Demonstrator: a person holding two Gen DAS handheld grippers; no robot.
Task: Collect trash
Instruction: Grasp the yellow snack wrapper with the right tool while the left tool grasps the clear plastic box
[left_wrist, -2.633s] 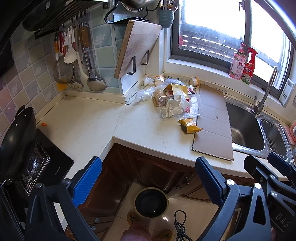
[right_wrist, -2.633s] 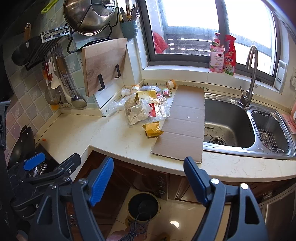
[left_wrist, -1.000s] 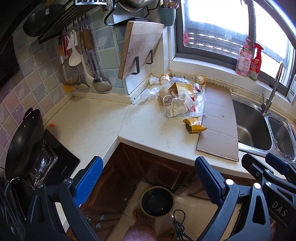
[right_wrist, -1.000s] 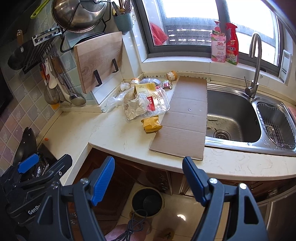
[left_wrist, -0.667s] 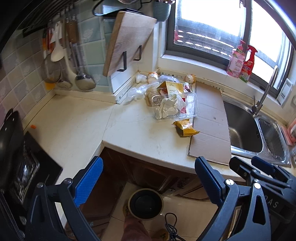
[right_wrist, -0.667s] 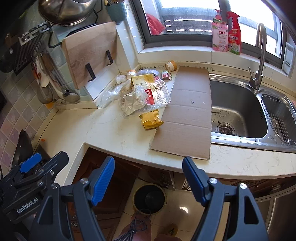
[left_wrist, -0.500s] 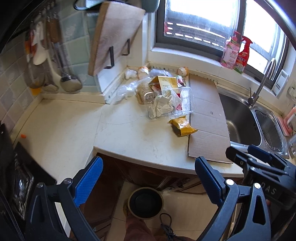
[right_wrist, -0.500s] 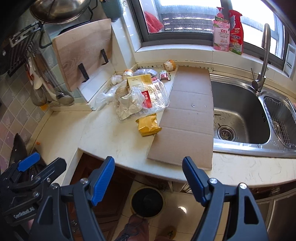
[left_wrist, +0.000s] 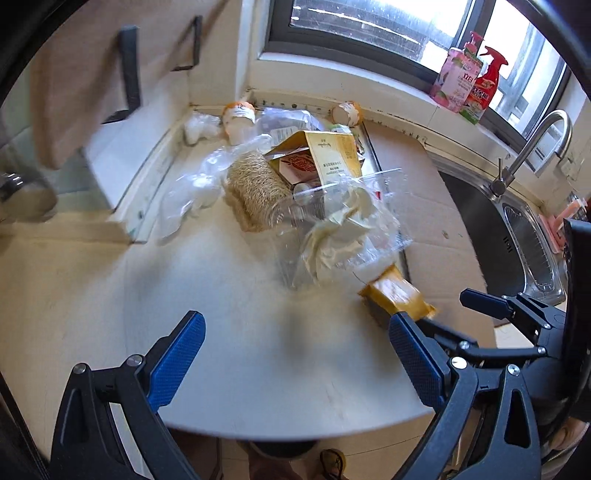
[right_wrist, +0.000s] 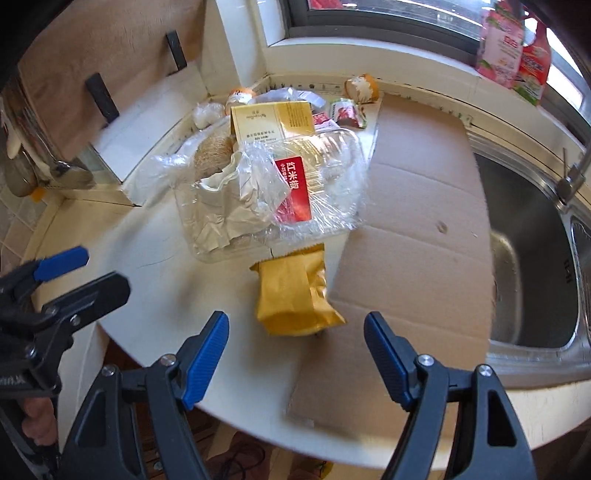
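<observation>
The trash lies in a pile on the white bench (right_wrist: 155, 280) by the window: a yellow snack bag (right_wrist: 295, 295) beside a flat cardboard sheet (right_wrist: 413, 236), and a clear plastic tray (right_wrist: 266, 192) of crumpled paper just behind the bag. The right claw (right_wrist: 295, 350) is wide apart and empty, near the yellow bag. The left claw (left_wrist: 291, 350) is also wide apart, holding nothing, over bare bench.

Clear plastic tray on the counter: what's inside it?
Inside the clear plastic tray: crumpled pale paper, cling film, and a red label with white characters. Whatever lies beneath the paper is hidden.
</observation>
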